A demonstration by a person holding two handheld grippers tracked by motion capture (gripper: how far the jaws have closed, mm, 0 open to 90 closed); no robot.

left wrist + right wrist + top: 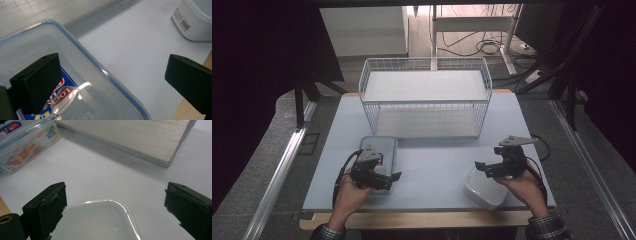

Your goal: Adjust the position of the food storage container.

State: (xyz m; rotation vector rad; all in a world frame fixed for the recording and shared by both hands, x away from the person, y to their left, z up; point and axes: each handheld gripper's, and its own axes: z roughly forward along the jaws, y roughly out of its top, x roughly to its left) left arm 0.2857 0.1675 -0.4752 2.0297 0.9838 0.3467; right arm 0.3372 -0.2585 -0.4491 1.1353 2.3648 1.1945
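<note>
Table [427, 165] seen from the high view: wire basket [426, 95] at the far edge, two food boxes near the front. Left gripper [384, 180] hangs over the near end of the blue-rimmed lidded box [382, 147], whose long axis runs away from the person toward the basket. Right gripper [482, 167] sits at the far left corner of the white container [484, 189], which lies tilted at the front right. Each hand is nearer its own box; the two boxes are well apart.

Left gripper view: jaws spread wide, nothing between them. One jaw is above the clear lid of the blue-rimmed lidded box [50, 82], over its printed label; the other is out over bare table. The box's long rim passes diagonally between the jaws, so the gripper straddles an edge, not the body. White container [195, 22] shows far off.

Right gripper view: jaws also wide apart and empty. White container [100, 220] lies directly below and between them, its rounded corner pointing forward. Likely next move, by my reading: drop and close across that corner. Basket's base [130, 137] lies ahead, the lidded box [25, 142] to the upper left.
</note>
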